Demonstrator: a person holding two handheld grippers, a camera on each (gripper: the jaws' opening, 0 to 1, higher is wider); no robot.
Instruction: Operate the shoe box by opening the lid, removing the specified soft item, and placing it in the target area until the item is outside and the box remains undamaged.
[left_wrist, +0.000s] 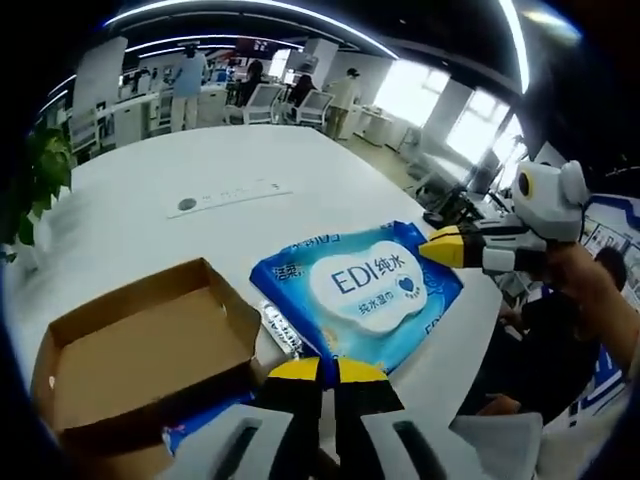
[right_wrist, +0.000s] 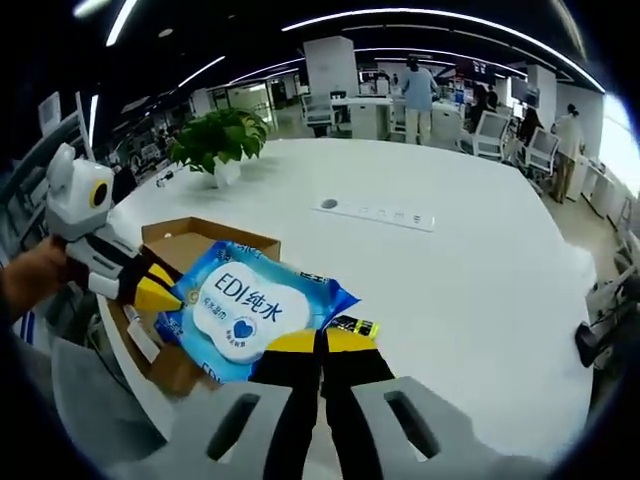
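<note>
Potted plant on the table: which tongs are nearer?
Left, most likely. The potted plant stands beyond the open box, on the side where the left tongs pinch the wipes pack; the right tongs grip its opposite edge.

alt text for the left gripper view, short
A blue wet-wipes pack is held above a white table by two yellow-tipped grippers: the left gripper shut on its near edge, the right gripper pinching its far corner. An open cardboard shoe box sits to the left, with an office behind.
</note>
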